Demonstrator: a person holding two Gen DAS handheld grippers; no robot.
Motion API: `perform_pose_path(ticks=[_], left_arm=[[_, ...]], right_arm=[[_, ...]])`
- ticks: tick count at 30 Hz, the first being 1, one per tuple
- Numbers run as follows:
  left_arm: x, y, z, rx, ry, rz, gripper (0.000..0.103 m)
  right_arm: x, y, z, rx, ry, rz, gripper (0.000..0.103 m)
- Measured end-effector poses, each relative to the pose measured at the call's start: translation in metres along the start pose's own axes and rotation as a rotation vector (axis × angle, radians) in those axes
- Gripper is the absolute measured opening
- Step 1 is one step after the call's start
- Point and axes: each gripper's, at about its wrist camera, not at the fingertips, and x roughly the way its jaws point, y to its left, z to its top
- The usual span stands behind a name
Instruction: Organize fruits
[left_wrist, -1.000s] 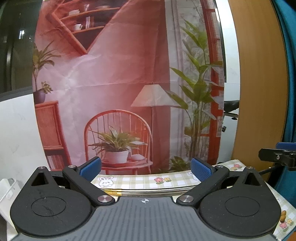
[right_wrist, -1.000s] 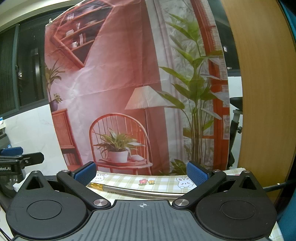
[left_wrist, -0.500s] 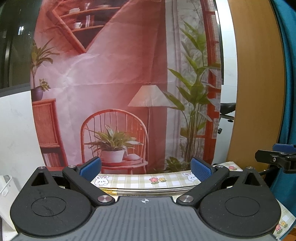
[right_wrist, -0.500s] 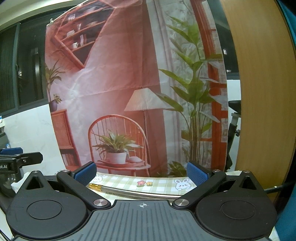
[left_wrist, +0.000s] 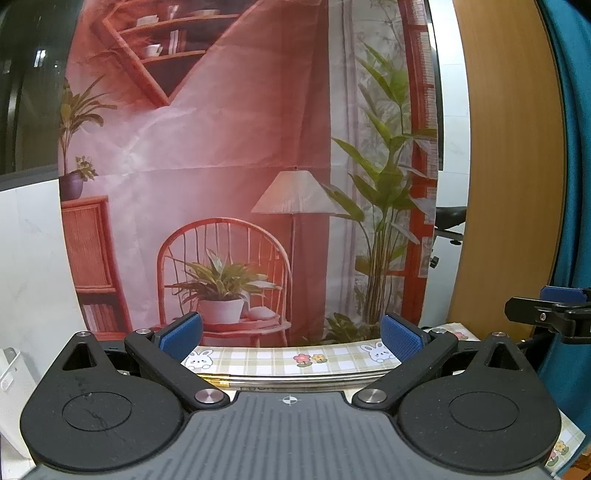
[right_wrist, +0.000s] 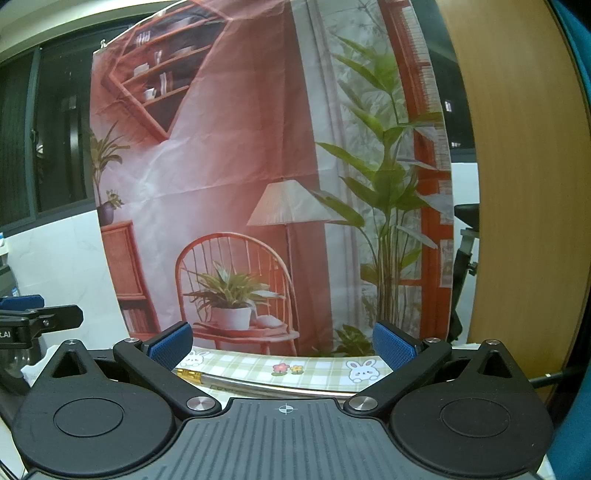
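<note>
the printed backdrop (left_wrist: 229, 155) fills most of what both my cameras see: a hanging cloth with a red room on it, shelves, a wicker chair with a potted plant, a floor lamp and tall green leaves. to its right stands a wooden panel (left_wrist: 506, 166), and past that, at the edge of the view, something teal (left_wrist: 576, 147) that i cannot identify. to the left of the cloth is a white wall (right_wrist: 55, 258) under a dark window (right_wrist: 44, 129).

below the cloth runs the worktop, covered by a checked tablecloth (left_wrist: 295, 360) with rabbits and small flowers on it. along its near edge lies a metal rod (right_wrist: 258, 386) with a brass-coloured end.

my left claw (left_wrist: 291, 334) is held wide open with nothing between its blue pads (left_wrist: 181, 330), above the near edge of the worktop. my right claw (right_wrist: 282, 341) is just as wide open and empty, level with it and beside it; each one shows at the edge of the other's view.

no fruit shows in either view, so i cannot tell where it is.
</note>
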Motion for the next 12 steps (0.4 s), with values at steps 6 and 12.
perform_pose_path(ticks=[6,12], left_arm=[[0.0008,0.0011,0.0003,-0.006,0.003,0.003,0.103],[0.0005,0.0014,-0.0011,-0.005,-0.004,0.000,0.103]], right_arm=[[0.0000,0.0002,-0.0001,-0.001,0.000,0.001,0.103],[0.0000,0.0004,-0.0001,-0.001,0.000,0.001,0.103]])
